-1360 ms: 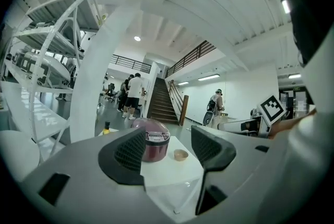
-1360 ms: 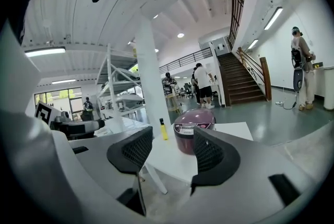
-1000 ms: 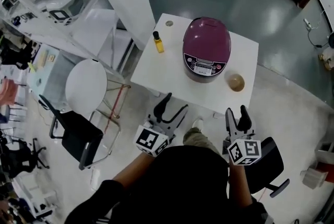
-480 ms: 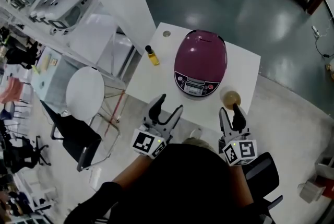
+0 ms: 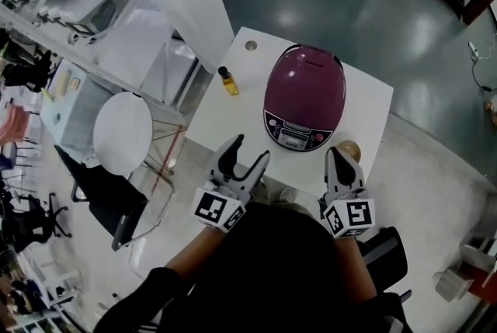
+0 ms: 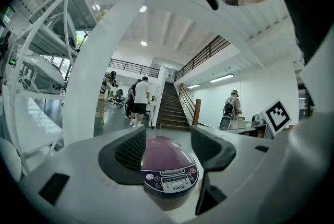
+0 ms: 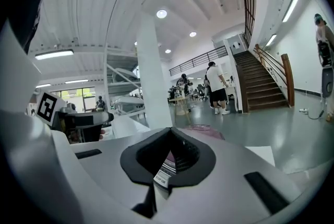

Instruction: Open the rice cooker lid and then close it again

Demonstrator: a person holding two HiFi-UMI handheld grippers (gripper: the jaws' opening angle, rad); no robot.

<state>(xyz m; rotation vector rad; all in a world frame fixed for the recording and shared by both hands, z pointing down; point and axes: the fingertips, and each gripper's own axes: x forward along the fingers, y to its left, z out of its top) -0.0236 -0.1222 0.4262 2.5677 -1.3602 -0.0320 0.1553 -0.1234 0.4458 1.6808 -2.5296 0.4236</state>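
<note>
two grippers sit low in frame, short of the rice cooker [image 5: 304, 95], lid down, mid-frame on the white table [image 5: 233, 110]. my left gripper [image 5: 247, 154] gapes wide, empty; my right gripper [image 5: 340, 161] is pinched together on nothing. i fear the right clips the brown bowl [image 5: 354, 147] just beside it, or a skewed push slides the cooker.

The rice cooker [image 6: 166, 157] reads "SUPOR" on its control panel [image 6: 172, 181].

Cooker [image 7: 163, 176]: right gripper view, mostly behind the right gripper [image 7: 170, 137] w/ closed jaws; only a sliver shows.
Bowl [image 5: 353, 147]: head view, partly behind that gripper.
Disc [image 5: 251, 45]: too small to ID.
</note>
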